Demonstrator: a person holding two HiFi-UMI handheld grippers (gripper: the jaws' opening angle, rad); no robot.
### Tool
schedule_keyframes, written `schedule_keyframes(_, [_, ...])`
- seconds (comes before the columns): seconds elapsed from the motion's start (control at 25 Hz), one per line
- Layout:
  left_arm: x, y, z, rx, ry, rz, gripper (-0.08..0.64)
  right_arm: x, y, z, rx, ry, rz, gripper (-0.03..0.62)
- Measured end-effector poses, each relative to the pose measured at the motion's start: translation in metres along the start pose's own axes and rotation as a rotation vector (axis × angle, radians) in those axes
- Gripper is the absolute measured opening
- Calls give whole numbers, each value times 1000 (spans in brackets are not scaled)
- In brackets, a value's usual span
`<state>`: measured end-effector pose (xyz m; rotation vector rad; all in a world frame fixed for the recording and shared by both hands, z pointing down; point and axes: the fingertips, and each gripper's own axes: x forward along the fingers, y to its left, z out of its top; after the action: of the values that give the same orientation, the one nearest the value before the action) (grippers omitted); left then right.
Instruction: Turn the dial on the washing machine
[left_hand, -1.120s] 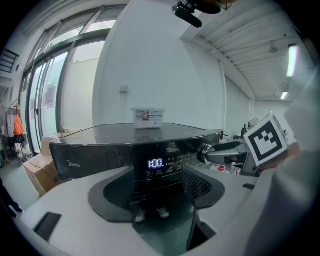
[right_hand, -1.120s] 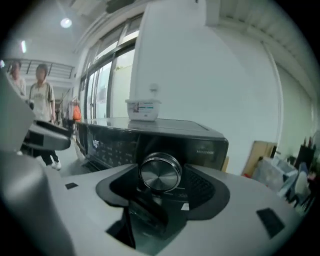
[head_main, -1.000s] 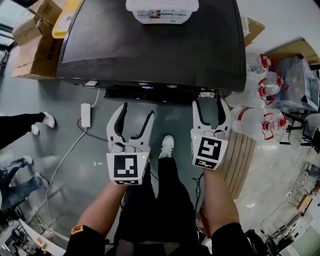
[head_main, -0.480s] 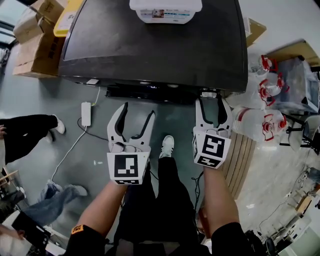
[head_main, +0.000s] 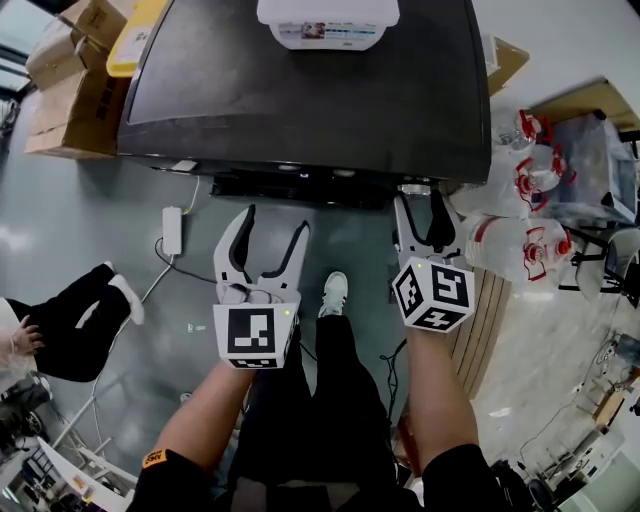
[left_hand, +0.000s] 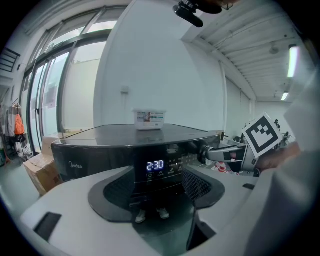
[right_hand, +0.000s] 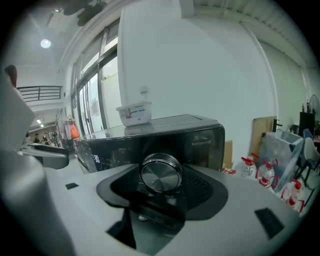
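Our right gripper (head_main: 420, 212) clamps its jaws on the round silver metal dial (right_hand: 160, 172) at the black washing machine's (head_main: 300, 90) front right corner, ready to twist it. Our left gripper (head_main: 275, 225) hangs clear, jaws apart and empty.

Right hand-held gripper (right_hand: 161, 181): dark ribbed pads close against both sides of the round brushed-metal dial (right_hand: 160, 173) on the glossy black washing machine (right_hand: 200, 142). White rectangular plastic tub (right_hand: 134, 114) on the machine's top. Machine appears tilted in frame.

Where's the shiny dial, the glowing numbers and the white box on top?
dial (right_hand: 161, 172), right gripper view, shiny front face.
glowing numbers (left_hand: 155, 165), left gripper view, middle digit.
white box (head_main: 328, 10), head view, lid.
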<state>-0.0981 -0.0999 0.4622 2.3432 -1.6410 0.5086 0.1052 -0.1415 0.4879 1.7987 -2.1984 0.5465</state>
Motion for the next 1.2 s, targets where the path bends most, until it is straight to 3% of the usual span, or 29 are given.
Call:
schedule_keyframes(0.36, [-19,0,38,-11,-40,-1,290,-37,28,37,-190,-49,19,265])
schedule_keyframes(0.64, [-71,-17,87,-3,-67,-12,286,-105,64,78,-198,-69,98,147])
schedule_keyframes(0.88, [-125,-27,116,34,-83,52,68,-160,90,105,-210,-78,166,63])
schedule_keyframes(1.0, [-144,-27,128,20,-94,59,28,-180,103,117,-214,-86,205,48])
schedule_keyframes(1.2, [-174,-25,134,25,-100,2,15,-208,124,132,-173,-116,188,29])
